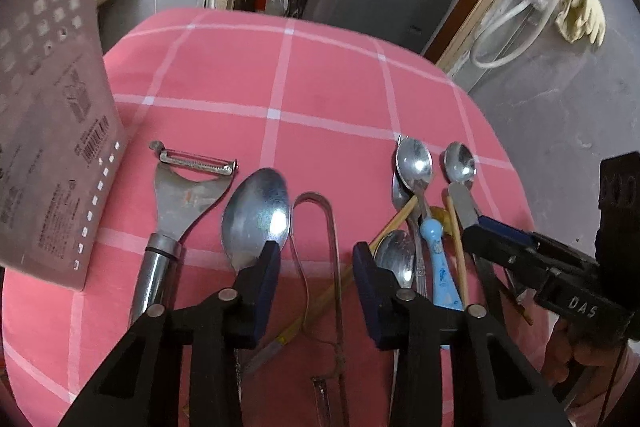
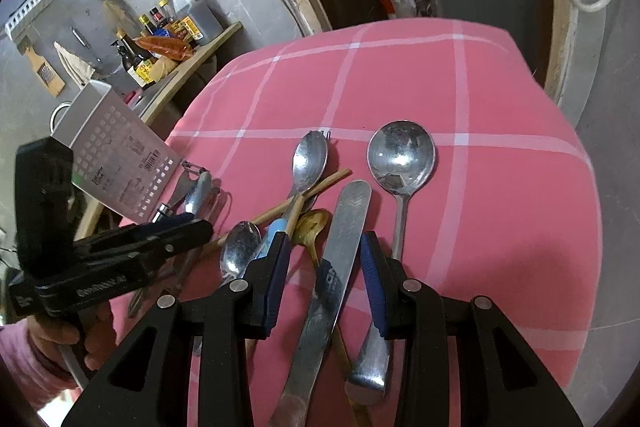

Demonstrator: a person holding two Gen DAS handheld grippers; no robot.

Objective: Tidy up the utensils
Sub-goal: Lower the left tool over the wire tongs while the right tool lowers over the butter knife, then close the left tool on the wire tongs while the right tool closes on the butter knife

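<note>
left wrist view: the left gripper is hovering with jaws spread, nothing pinched, over bent metal tongs lying on the pink checked cloth. right wrist view: the right gripper is straddling a butter knife, jaws parted, pads not touching it.

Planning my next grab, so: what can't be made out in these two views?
- Left wrist view: handle of the large spoon, hidden under the left gripper.
- Left wrist view: lower end of the tongs, cut off by the bottom edge.
- Right wrist view: handle end of the knife, cut off by the bottom edge.
- Both views: inside of the holder, hidden by its wall; label print too small.
</note>
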